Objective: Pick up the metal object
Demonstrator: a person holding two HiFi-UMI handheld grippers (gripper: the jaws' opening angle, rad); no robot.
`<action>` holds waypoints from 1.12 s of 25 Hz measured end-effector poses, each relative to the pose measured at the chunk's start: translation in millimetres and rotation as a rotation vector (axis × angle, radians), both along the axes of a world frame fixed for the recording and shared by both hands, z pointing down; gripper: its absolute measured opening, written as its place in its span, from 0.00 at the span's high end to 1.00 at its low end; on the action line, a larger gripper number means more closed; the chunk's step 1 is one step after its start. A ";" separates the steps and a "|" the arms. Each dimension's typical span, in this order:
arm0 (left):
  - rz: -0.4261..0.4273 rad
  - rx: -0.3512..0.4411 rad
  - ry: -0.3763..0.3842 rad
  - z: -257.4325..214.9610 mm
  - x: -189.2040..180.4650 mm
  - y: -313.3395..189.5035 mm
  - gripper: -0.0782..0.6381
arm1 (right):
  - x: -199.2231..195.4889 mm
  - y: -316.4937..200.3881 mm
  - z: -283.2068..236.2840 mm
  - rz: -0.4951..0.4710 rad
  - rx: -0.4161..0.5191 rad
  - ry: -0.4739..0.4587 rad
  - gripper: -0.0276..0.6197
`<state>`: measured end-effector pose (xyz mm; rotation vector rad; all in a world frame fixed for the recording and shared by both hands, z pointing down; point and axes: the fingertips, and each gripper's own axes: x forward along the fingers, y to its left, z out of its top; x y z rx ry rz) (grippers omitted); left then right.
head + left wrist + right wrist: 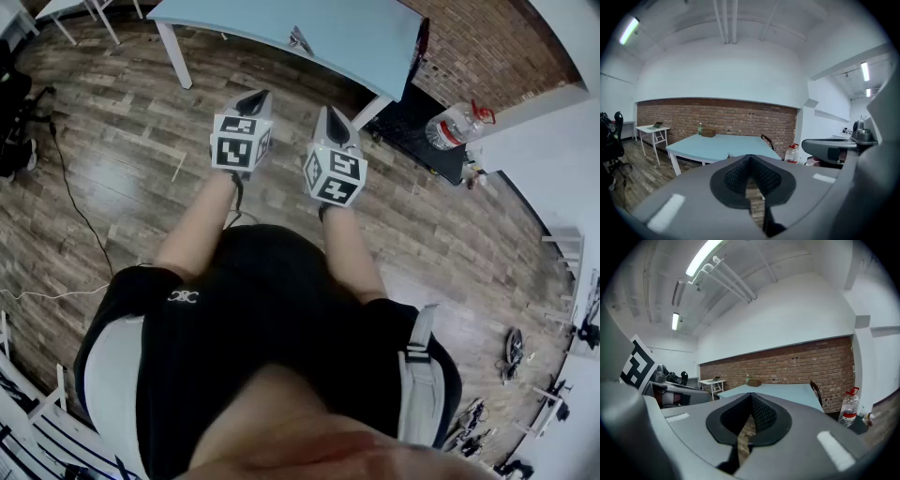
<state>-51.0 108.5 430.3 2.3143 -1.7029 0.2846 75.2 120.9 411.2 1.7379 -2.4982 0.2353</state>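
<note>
A small grey metal object lies on the light blue table, near its front edge, seen in the head view. Both grippers are held side by side in front of the person, above the wooden floor and short of the table. My left gripper points toward the table with its jaws shut and nothing between them; its own view shows the closed tips below the tabletop. My right gripper is likewise shut and empty, and the table lies ahead of it.
A large water bottle stands on a black platform right of the table, by the brick wall. A dark chair sits at the table's right side. A cable runs over the floor at left. A green bottle and a box stand at the table's far end.
</note>
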 end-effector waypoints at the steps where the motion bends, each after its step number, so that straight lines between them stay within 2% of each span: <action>1: -0.001 -0.001 0.000 1.3 -0.5 -1.3 0.89 | -1.1 -1.4 1.4 -0.002 -0.003 0.002 0.94; 5: -0.004 -0.003 0.000 4.5 -4.3 -7.7 0.89 | -4.2 -10.0 3.2 0.002 -0.004 -0.017 0.94; 11: -0.010 -0.024 0.002 13.2 -18.6 -17.3 0.89 | -0.8 -23.2 -1.8 0.078 0.031 -0.053 0.94; 18: 0.019 -0.053 0.000 25.8 -30.4 -24.6 0.89 | -13.5 -31.6 5.5 0.084 0.027 -0.028 0.94; 22: 0.035 -0.084 0.001 40.5 -38.1 -27.0 0.89 | -7.0 -34.5 14.7 0.112 0.006 -0.016 0.94; 28: 0.050 -0.105 -0.002 48.9 -43.5 -49.8 0.89 | -14.2 -57.6 28.3 0.109 -0.020 -0.015 0.94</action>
